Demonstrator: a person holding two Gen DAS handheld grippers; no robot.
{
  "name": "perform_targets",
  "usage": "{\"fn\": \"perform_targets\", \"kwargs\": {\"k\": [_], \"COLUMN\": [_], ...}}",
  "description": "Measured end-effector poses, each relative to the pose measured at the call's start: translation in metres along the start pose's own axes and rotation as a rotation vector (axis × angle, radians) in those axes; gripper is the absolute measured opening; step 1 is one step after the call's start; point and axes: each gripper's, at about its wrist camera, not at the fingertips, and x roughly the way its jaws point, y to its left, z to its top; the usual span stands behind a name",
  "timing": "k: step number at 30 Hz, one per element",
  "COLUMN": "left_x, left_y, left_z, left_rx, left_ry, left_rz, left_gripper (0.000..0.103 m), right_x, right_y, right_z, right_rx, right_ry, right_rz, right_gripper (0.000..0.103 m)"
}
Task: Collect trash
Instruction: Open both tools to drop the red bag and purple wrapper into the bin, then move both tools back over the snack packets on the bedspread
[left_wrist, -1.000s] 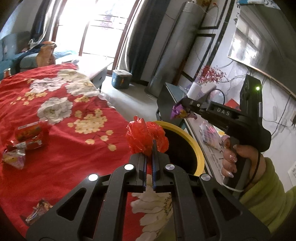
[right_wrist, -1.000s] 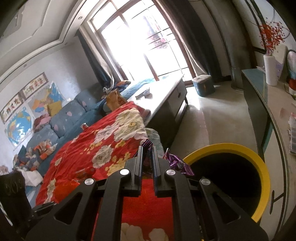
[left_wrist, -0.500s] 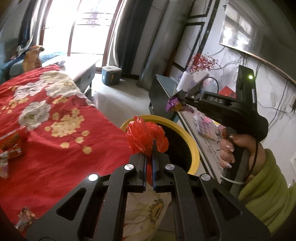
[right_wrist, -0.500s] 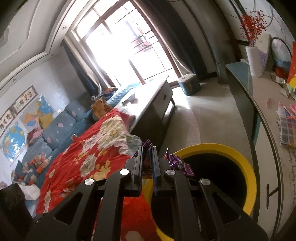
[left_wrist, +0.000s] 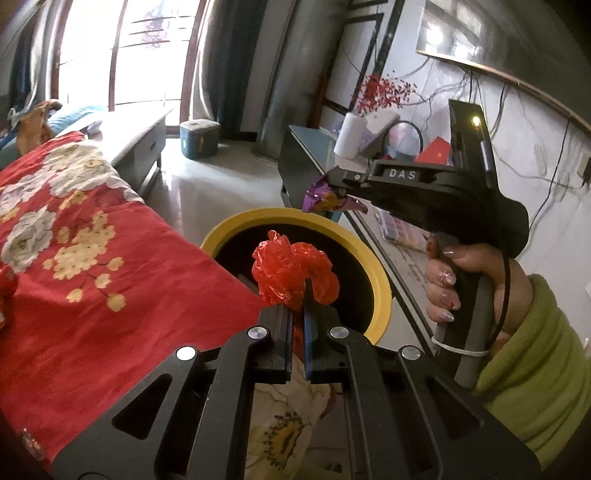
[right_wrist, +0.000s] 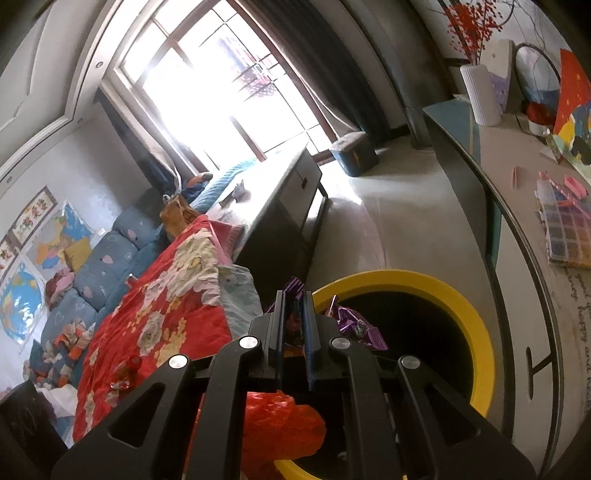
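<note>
The left claw is closed on a crumpled red wrapper, which bunches up above the fingertips over the black mouth of the yellow-rimmed bin. It is a rounded wad with no clear long axis. The right claw, gripped by a hand in a green sleeve, is clamped on a purple wrapper above the bin's far rim; the wrapper's long axis lies roughly level, crosswise to the fingers. The bin stands beside the red flowered blanket.
</note>
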Motion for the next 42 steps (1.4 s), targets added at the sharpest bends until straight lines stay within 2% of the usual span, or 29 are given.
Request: {"fn": "perform_targets", "kwargs": {"k": [15,17,18,19,21,22,24,26,28,33,42], "left_x": [0.037,0.038,0.038,0.037,0.034,0.032,0.026,0.020,0.014,-0.003,-0.042], "left_y": [-0.007,-0.006,-0.004,-0.002,0.001,0.003,0.006,0.009,0.012,0.022,0.042], "left_z": [0.004,0.004,0.005,0.005,0.005,0.006,0.006,0.006,0.005,0.003,-0.001], "left_rx": [0.028,0.020,0.014,0.004,-0.014,-0.022,-0.037,-0.050,-0.060,-0.101,-0.157], "left_ry": [0.062,0.061,0.058,0.050,0.038,0.030,0.013,-0.007,-0.019,-0.057,-0.142], "left_rz": [-0.023,-0.024,-0.021,-0.025,-0.033,-0.029,-0.029,-0.019,-0.004,0.031,0.098], "left_gripper": [0.002,0.010,0.029,0.045,0.048,0.058,0.071,0.078,0.090,0.092,0.092], "right_x": [0.015,0.016,0.016,0.017,0.017,0.018,0.018,0.018,0.018,0.016,0.011], "right_y": [-0.013,-0.014,-0.015,-0.014,-0.014,-0.014,-0.013,-0.010,-0.008,0.000,0.024], "right_z": [-0.002,-0.002,-0.003,-0.003,-0.004,-0.005,-0.006,-0.008,-0.008,-0.009,-0.012], "right_rx": [0.036,0.040,0.041,0.039,0.032,0.029,0.018,0.001,-0.007,-0.032,-0.092], "right_ry": [0.049,0.054,0.052,0.050,0.052,0.052,0.051,0.048,0.044,0.027,0.016], "right_rz": [0.010,0.007,-0.003,-0.009,-0.017,-0.022,-0.033,-0.046,-0.055,-0.066,-0.041], "right_gripper": [0.012,0.023,0.034,0.039,0.039,0.042,0.048,0.048,0.054,0.060,0.061]}}
